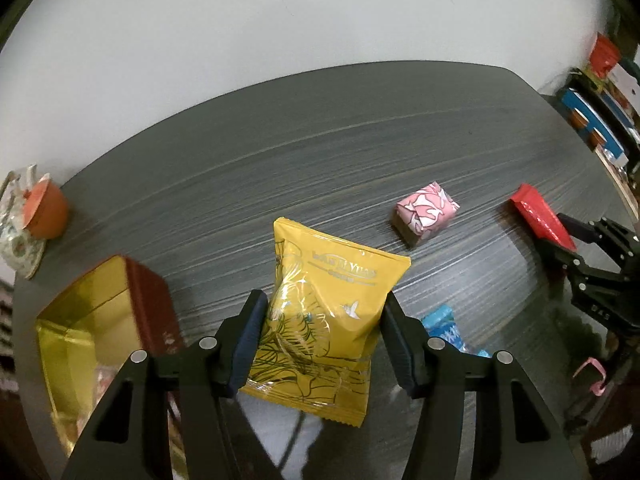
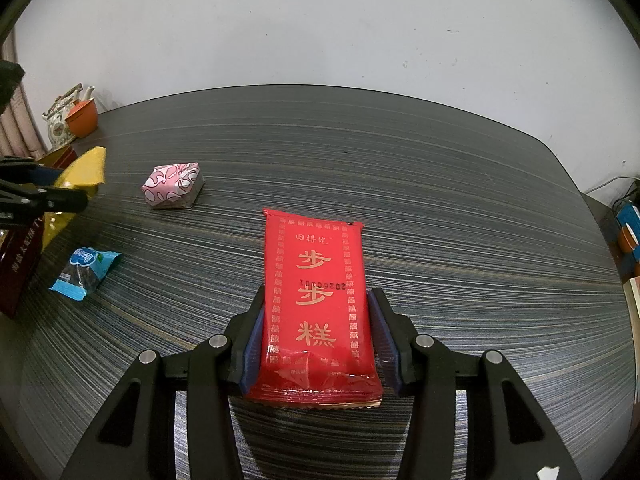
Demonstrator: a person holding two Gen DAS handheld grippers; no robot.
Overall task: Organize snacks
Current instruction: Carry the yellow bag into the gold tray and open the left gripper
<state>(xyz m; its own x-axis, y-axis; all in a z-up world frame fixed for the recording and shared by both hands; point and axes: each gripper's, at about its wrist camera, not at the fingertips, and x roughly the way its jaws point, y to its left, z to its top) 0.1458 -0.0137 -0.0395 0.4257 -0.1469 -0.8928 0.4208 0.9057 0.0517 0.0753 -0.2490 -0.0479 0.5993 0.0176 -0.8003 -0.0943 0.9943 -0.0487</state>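
The left gripper [image 1: 324,336] is clamped on the yellow packet [image 1: 324,320], lifted off the table [image 1: 360,152], and the open gold-lined box [image 1: 92,320] lies just to its left.

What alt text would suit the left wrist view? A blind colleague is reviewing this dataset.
The left gripper fingers clamp a yellow foil snack packet above a dark striped table. An open gold-lined red box sits left; a pink patterned wrapped block lies beyond.

Grey table [image 2: 400,152], pink packet [image 2: 173,185], blue packet [image 2: 85,273]
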